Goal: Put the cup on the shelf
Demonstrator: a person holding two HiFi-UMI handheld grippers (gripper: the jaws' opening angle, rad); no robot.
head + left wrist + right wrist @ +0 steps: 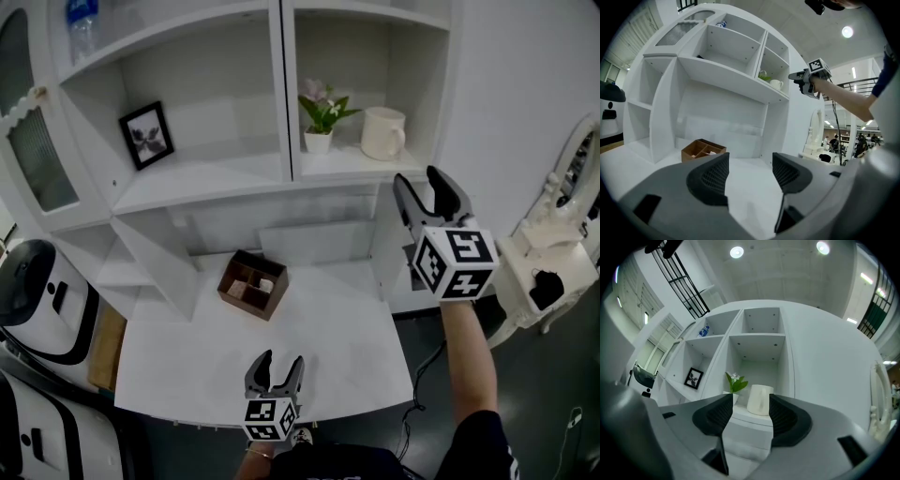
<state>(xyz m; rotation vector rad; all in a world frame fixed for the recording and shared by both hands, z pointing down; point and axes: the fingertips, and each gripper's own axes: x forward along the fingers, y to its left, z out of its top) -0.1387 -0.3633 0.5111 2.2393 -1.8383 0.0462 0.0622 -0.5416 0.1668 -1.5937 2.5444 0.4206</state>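
Observation:
A cream cup [382, 132] stands upright on the right-hand shelf [347, 164] of the white cabinet, handle toward me, beside a small potted plant [322, 114]. My right gripper [429, 195] hangs just in front of and below that shelf, open and empty, clear of the cup. In the right gripper view the cup [760, 399] shows beyond the parted jaws, with the plant [734, 385] to its left. My left gripper [275, 369] is low over the white table [347, 328], open with nothing between its fingers.
A brown compartment box [253, 284] sits on the table near the cabinet's back. A framed picture [147, 134] leans on the left shelf, and a water bottle [82, 26] stands on the shelf above. A white ornate stand [553, 253] is at the right.

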